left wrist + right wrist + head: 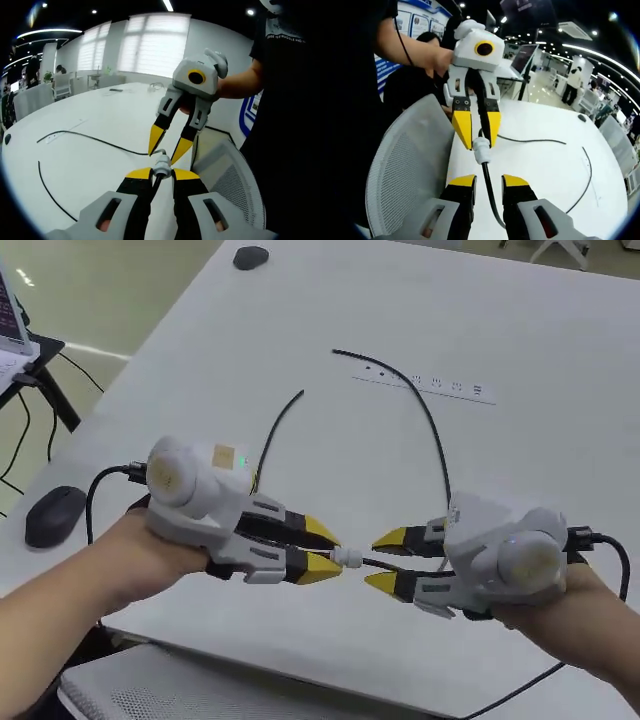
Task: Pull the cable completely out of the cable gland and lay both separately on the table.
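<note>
White table (500, 320) beneath, both grippers held over its near edge, tip to tip. Black cable (430, 430) lying along their shared axis; left gripper (330, 552) clamped on white cable gland (350, 558); right gripper (375, 562) jaws apart astride cable just beside gland, seemingly best placed to grip and pull away.

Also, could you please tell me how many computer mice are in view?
2. One mouse lies at the far side of the table; the second mouse sits by its left edge. Others may lie out of frame.
</note>
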The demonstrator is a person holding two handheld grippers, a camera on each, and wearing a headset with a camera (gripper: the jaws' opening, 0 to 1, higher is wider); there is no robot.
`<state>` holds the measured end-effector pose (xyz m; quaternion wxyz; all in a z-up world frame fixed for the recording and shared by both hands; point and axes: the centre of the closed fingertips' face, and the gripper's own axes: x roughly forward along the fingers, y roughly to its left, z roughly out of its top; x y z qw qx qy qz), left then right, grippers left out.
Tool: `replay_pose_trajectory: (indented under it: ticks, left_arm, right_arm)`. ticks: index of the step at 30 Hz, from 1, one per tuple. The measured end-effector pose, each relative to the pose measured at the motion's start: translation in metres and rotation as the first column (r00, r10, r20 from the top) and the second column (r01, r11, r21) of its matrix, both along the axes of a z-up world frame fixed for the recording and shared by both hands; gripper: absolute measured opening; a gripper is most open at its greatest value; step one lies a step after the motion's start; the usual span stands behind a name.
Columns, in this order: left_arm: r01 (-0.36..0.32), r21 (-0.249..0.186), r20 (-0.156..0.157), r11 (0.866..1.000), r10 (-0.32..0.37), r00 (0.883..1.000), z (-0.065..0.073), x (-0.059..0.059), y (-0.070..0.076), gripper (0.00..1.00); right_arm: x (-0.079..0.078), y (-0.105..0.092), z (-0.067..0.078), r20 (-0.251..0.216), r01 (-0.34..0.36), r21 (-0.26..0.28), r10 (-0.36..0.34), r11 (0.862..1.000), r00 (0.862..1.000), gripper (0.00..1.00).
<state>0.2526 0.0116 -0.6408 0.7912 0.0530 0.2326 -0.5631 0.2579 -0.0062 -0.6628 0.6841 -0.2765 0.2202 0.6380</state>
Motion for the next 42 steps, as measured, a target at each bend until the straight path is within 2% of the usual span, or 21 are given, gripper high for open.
replay_pose_trajectory:
  ticks: [2,3,4,6,8,9,11,12,15,27,30,37,39,42]
  left_arm:
    - [-0.017,0.000,0.002,1.000,0.017,1.000,0.000,0.003,0.001,0.15]
    - [-0.019,-0.002,0.019,1.000,0.019,1.000,0.002,0.005,0.002,0.15]
    - [-0.020,-0.002,0.022,1.000,0.020,1.000,0.002,0.006,0.003,0.15]
    - [-0.021,0.001,0.027,1.000,0.021,0.999,0.003,0.008,0.003,0.15]
    - [-0.018,0.003,0.037,1.000,0.018,0.999,0.005,0.010,0.003,0.15]
    - [-0.018,0.004,0.042,1.000,0.017,0.999,0.006,0.011,0.003,0.15]
    - [-0.018,0.005,0.042,1.000,0.018,0.999,0.006,0.013,0.004,0.15]
    - [-0.018,0.005,0.039,1.000,0.018,0.999,0.006,0.013,0.004,0.15]
    - [-0.018,0.006,0.027,1.000,0.018,0.999,0.006,0.012,0.003,0.15]
    - [-0.031,-0.001,-0.002,1.000,0.031,1.000,0.006,0.010,0.001,0.15]
    - [-0.031,-0.004,-0.020,1.000,0.030,0.999,0.006,0.009,0.001,0.15]
    - [-0.022,0.008,-0.016,1.000,0.023,1.000,0.003,0.007,0.001,0.15]
    - [-0.025,0.002,-0.028,1.000,0.026,0.999,0.004,0.006,0.000,0.15]
    - [-0.027,-0.001,-0.027,1.000,0.027,0.999,0.004,0.005,0.000,0.15]
  right_arm:
    - [0.000,-0.002,0.000,0.004,0.019,0.000,-0.019,1.000,1.000,0.14]
    - [0.001,-0.005,-0.002,0.006,0.046,-0.010,-0.046,0.999,0.999,0.14]
    - [0.003,-0.009,-0.004,-0.003,0.100,-0.026,-0.100,0.995,0.995,0.13]
    - [0.007,-0.009,-0.003,-0.001,0.157,-0.012,-0.157,0.988,0.988,0.13]
    - [0.011,-0.008,0.005,0.027,0.213,0.029,-0.214,0.977,0.977,0.10]
    - [0.011,-0.005,0.011,0.055,0.225,0.060,-0.228,0.973,0.972,0.09]
    - [0.013,-0.005,0.013,0.110,0.247,0.059,-0.252,0.967,0.961,0.08]
    - [0.013,-0.004,0.013,0.122,0.255,0.055,-0.260,0.965,0.958,0.07]
    - [0.016,-0.002,0.014,0.175,0.267,0.056,-0.272,0.962,0.946,0.07]
    - [0.010,0.005,0.015,0.253,0.219,0.039,-0.222,0.975,0.942,0.02]
    - [0.010,0.005,0.015,0.248,0.227,0.040,-0.230,0.973,0.941,0.02]
    - [0.008,0.004,0.010,0.250,0.228,0.031,-0.229,0.973,0.941,0.00]
    - [0.007,0.004,0.010,0.240,0.230,0.037,-0.232,0.972,0.943,0.00]
    - [0.007,0.004,0.010,0.235,0.233,0.037,-0.235,0.972,0.943,0.00]
